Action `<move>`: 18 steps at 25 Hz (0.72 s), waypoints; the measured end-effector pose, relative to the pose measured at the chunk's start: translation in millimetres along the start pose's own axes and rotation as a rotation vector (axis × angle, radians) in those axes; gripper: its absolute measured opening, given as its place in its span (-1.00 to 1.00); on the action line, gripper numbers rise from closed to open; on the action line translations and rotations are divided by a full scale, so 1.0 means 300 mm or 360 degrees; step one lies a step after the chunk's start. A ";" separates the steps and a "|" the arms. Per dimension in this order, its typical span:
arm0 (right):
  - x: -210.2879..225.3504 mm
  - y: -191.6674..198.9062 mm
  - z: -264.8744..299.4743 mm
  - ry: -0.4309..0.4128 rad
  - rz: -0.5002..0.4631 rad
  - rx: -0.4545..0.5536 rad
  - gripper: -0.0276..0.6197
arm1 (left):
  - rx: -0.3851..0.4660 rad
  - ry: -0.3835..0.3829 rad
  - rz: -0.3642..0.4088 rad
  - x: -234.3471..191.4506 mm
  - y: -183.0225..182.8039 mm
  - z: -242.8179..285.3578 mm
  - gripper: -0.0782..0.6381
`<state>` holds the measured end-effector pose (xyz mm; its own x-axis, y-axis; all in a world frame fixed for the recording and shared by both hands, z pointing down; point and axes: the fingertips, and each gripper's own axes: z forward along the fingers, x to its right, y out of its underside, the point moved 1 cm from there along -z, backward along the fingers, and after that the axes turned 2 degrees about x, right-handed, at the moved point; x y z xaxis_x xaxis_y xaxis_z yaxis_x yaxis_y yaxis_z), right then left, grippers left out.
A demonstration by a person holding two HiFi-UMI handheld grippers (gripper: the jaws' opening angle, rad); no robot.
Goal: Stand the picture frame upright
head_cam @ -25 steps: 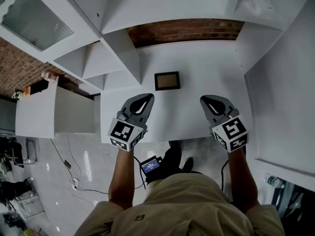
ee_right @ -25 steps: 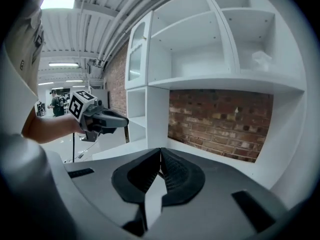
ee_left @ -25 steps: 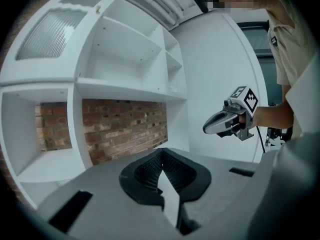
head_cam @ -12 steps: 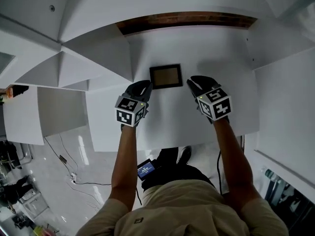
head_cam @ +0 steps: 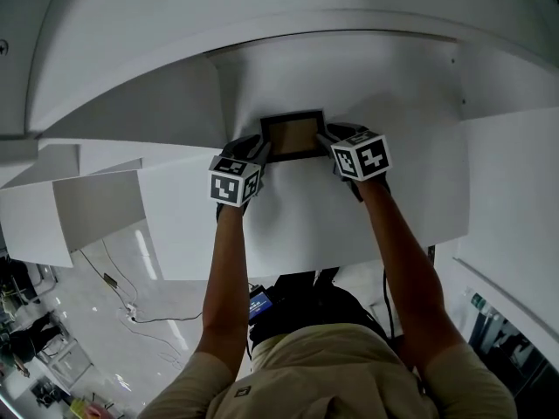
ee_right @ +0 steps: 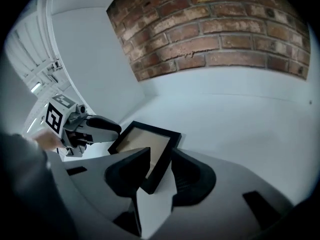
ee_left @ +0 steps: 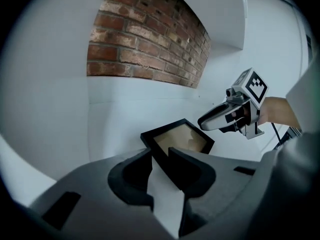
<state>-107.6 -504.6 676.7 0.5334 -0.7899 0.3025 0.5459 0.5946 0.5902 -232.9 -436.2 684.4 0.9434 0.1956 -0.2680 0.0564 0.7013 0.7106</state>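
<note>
Picture frame (head_cam: 294, 134) flat, face-up on desk (head_cam: 288, 225), side edges between parted, just-opening fingers (ee_left: 192, 171) of left gripper (head_cam: 258, 146) and right gripper (head_cam: 329, 140); could skid or flop back if pinched shallow or unevenly.

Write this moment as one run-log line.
black picture frame: flat on white shelf | left gripper, right gripper: jaws just been opening, frame edges between

picture frame (head_cam: 293, 135) side edges partly covered, person (head_cam: 325, 367) cut off at bottom

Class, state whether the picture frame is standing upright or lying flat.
Lying flat: the picture frame rests face up on the white surface.
</note>
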 end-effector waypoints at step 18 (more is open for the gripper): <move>-0.033 0.015 -0.019 0.0069 -0.0158 0.0223 -0.61 | 0.0080 0.0063 0.0010 0.061 0.037 -0.026 -0.55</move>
<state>-106.8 -493.3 672.0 0.5101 -0.8348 0.2069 0.5035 0.4849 0.7151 -217.5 -419.5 682.2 0.9302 0.2275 -0.2881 0.0678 0.6647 0.7440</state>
